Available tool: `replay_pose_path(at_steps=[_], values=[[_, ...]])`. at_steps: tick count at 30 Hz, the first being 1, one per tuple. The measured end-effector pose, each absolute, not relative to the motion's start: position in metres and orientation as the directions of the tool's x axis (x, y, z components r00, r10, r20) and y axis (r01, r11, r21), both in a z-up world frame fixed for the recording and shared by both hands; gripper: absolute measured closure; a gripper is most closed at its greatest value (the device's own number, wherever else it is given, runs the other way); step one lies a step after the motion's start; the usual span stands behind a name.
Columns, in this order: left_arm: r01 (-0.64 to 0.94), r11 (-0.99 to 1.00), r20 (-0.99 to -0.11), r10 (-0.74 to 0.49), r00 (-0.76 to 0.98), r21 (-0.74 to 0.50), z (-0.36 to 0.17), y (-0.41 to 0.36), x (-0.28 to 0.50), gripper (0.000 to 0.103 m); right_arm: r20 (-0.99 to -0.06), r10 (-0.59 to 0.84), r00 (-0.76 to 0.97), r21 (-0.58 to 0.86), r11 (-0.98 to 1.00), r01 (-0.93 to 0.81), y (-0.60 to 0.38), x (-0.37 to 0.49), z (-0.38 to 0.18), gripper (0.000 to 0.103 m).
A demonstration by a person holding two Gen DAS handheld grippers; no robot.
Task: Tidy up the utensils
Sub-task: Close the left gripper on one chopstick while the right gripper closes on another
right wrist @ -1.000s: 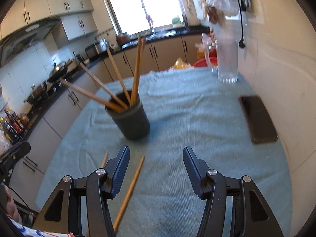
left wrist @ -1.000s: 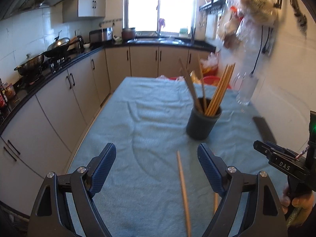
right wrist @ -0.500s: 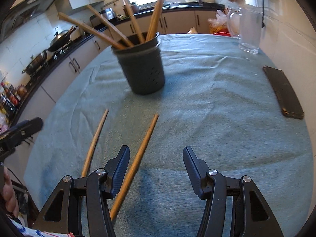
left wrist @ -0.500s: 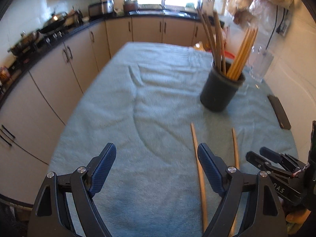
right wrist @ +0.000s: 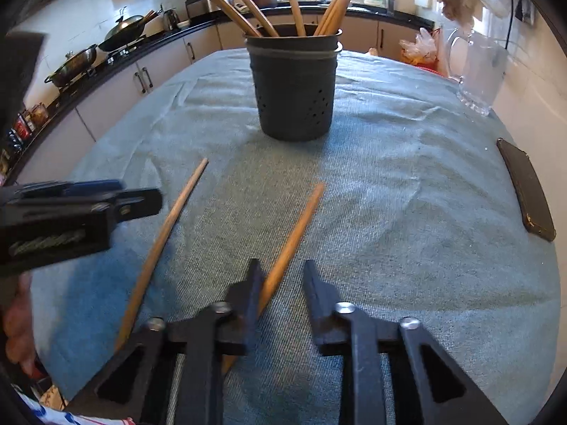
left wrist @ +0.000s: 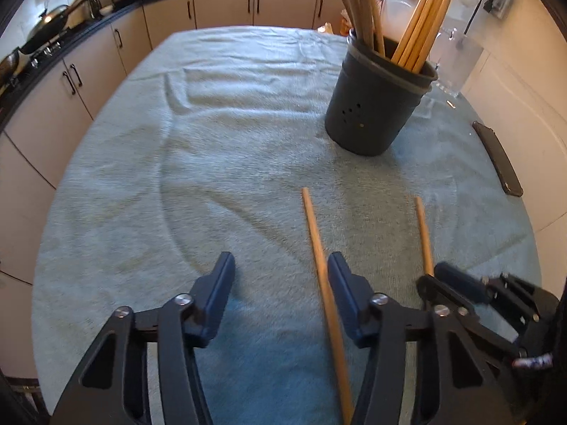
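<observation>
Two wooden chopsticks lie on the teal cloth in front of a dark perforated holder (left wrist: 375, 106) (right wrist: 294, 88) that stands upright with several chopsticks and wooden utensils in it. My left gripper (left wrist: 281, 276) hangs low over the left chopstick (left wrist: 319, 255) (right wrist: 166, 226). Its jaws are closing, with the stick between them near the right finger and a wide gap on the other side. My right gripper (right wrist: 283, 276) is over the right chopstick (right wrist: 294, 233) (left wrist: 423, 237). Its jaws are closing too, with the stick against the left finger and a gap to the right one.
A dark phone (right wrist: 528, 191) (left wrist: 496, 159) lies near the table's right edge by the wall. A clear glass pitcher (right wrist: 478, 71) stands at the back right. Kitchen counters with a wok and pots run along the left, beyond the table's edge.
Both grippers have come down and tilted toward the cloth, each over one chopstick. Both pairs of jaws have narrowed, the right pair much more. The holder now looms closer.
</observation>
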State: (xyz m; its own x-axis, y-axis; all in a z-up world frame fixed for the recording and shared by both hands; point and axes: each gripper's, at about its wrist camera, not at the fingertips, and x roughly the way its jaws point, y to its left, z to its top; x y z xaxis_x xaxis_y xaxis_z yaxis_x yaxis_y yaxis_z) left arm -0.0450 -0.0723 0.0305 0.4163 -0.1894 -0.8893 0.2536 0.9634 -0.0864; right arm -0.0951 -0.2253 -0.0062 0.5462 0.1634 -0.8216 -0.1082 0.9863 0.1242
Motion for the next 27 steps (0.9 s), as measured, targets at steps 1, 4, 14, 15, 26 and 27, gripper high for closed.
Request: replay_pose_path(at_steps=[1, 4, 14, 15, 26, 27], values=[[0.256, 0.962, -0.894, -0.197, 0.404, -0.096, 0.027, -0.075, -0.043, 0.056, -0.823, 0.169, 0.542, 0.13, 0.985, -0.11, -0.226, -0.095, -0.007, 0.088], [0.274, 0.954, -0.904, -0.221, 0.367, -0.122, 0.02, -0.081, -0.043, 0.069, -0.829, 0.178, 0.531, 0.14, 0.984, -0.112, -0.233, -0.097, -0.007, 0.089], [0.277, 0.929, -0.898, -0.325, 0.297, -0.244, 0.019, -0.078, -0.067, 0.095, -0.869, 0.12, 0.48, 0.101, 0.993, -0.067, -0.279, -0.117, -0.004, 0.09], [0.277, 0.928, -0.899, -0.327, 0.292, -0.248, 0.019, -0.077, -0.07, 0.095, -0.874, 0.116, 0.472, 0.099, 0.993, -0.06, -0.286, -0.12, -0.003, 0.09], [0.274, 0.93, -0.925, -0.308, 0.223, -0.244, 0.021, -0.081, -0.055, 0.095, -0.913, 0.124, 0.388, 0.134, 0.991, -0.003, -0.327, -0.112, -0.001, 0.079], [0.279, 0.932, -0.928, -0.299, 0.222, -0.233, 0.022, -0.083, -0.053, 0.095, -0.918, 0.121, 0.378, 0.127, 0.992, -0.009, -0.326, -0.108, 0.0, 0.079]])
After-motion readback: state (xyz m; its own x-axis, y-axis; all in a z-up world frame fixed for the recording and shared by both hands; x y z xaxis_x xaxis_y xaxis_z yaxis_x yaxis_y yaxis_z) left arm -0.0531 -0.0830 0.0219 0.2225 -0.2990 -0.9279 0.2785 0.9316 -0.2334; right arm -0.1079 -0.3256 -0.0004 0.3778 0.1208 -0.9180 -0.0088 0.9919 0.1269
